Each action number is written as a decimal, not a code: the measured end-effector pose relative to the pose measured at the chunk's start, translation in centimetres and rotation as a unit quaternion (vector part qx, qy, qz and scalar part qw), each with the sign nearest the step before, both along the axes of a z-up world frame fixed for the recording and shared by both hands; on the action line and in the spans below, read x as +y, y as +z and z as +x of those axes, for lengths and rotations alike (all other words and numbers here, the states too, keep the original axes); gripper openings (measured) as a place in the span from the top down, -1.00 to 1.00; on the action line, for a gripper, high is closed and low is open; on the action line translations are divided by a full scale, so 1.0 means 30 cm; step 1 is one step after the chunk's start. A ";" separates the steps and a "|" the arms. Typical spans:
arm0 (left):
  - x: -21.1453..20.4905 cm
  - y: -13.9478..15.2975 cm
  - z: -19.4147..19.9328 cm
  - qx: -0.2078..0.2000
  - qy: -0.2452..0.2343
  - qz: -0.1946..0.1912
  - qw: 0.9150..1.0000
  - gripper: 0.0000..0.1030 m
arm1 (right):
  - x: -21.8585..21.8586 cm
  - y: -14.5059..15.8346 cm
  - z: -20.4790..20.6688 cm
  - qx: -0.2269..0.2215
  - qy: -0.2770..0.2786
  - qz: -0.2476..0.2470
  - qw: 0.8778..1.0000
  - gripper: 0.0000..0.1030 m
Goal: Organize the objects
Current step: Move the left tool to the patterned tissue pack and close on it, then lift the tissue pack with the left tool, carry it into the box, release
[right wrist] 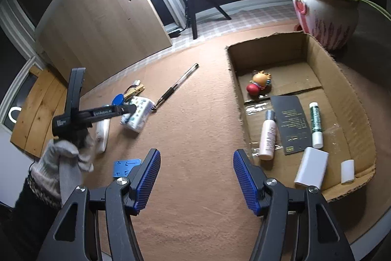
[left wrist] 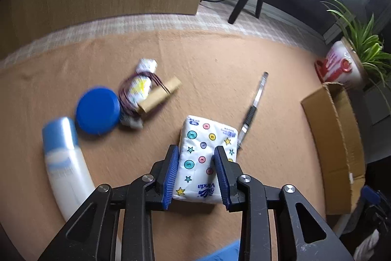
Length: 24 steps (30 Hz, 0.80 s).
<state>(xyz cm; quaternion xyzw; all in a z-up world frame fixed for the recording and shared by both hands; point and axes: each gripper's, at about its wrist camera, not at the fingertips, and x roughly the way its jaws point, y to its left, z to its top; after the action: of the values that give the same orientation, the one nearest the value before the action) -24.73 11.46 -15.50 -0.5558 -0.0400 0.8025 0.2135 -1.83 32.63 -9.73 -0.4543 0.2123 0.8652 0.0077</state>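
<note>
The left gripper [left wrist: 195, 158] is clamping its blue pads onto the tissue pack [left wrist: 206, 158] lying on the tan mat [left wrist: 220, 80], at nine o'clock from the cardboard box [right wrist: 342, 99], while the right gripper [right wrist: 196, 163] is hovering with jaws apart and empty.

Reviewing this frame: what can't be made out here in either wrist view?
- Left claw on the tissue pack: the pack's near end sits behind the blue pads, and whether it is lifted off the cloth cannot be told.
- White bottle, left wrist view: motion-blurred, label unreadable, lower end cut off by the claw's frame.
- Black card in the cardboard box, right wrist view: print too small.
- Bundle behind the blue lid: mostly hidden by the left claw's body.
</note>
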 end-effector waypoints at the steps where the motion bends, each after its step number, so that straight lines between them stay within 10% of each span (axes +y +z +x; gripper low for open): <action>1: 0.004 -0.003 0.018 -0.003 0.000 0.006 1.000 0.39 | -0.005 -0.002 -0.004 0.000 0.003 -0.001 1.000 -0.13; 24: 0.093 -0.007 0.341 -0.009 -0.007 0.048 0.999 0.32 | -0.150 -0.248 -0.299 -0.100 0.070 -0.121 0.985 0.40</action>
<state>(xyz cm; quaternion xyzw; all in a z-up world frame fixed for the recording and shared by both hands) -14.51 14.24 -15.70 -0.5521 -0.0762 0.7934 0.2448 -10.80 28.13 -17.18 -0.5498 0.2812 0.7818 -0.0866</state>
